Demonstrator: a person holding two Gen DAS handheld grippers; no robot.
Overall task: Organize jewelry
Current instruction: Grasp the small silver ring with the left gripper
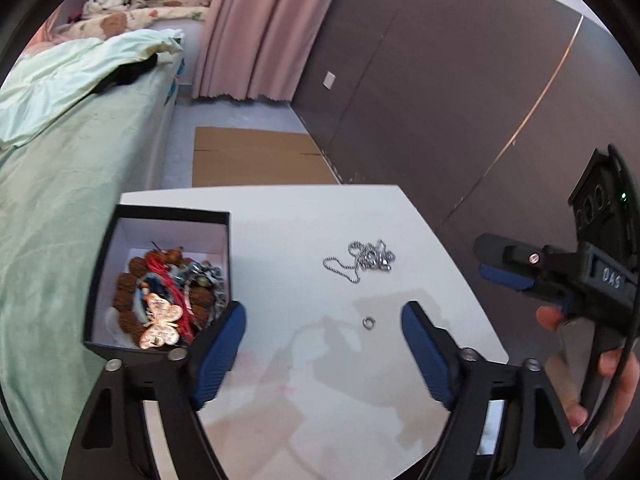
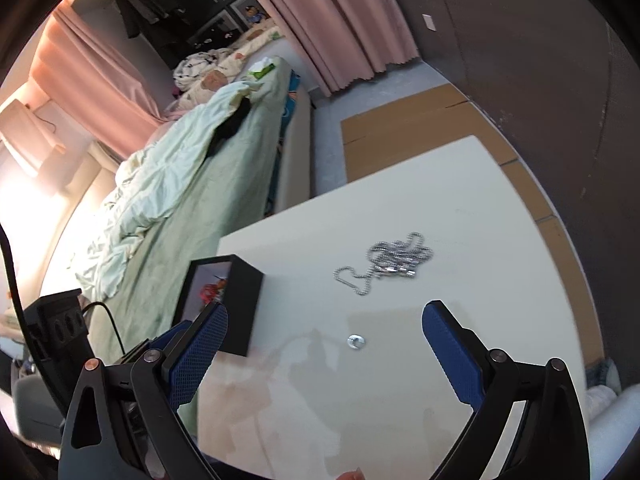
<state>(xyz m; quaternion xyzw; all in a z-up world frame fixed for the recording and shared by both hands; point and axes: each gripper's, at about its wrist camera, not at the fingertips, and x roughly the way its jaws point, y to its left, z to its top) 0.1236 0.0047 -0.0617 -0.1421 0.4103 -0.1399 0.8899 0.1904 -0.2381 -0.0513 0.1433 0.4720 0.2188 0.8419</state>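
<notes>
A black jewelry box (image 1: 168, 216) with a white inside sits at the left of the white table (image 1: 300, 216). It holds several pieces, among them a gold butterfly brooch (image 1: 160, 326) and brown beads. A silver ball-chain necklace (image 1: 362, 260) lies bunched on the table, also in the right wrist view (image 2: 388, 266). A small silver ring (image 1: 367, 322) lies nearer, also in the right wrist view (image 2: 355, 342). My left gripper (image 1: 324, 316) is open and empty above the table, its left finger by the box. My right gripper (image 2: 324, 320) is open and empty; it shows at the right of the left wrist view (image 1: 508, 264).
A bed with a green cover (image 1: 60, 200) runs along the table's left side. Flat cardboard (image 1: 256, 156) lies on the floor beyond the table. A dark wall (image 1: 460, 80) stands to the right. Pink curtains (image 1: 256, 28) hang at the back. The box shows in the right wrist view (image 2: 236, 304).
</notes>
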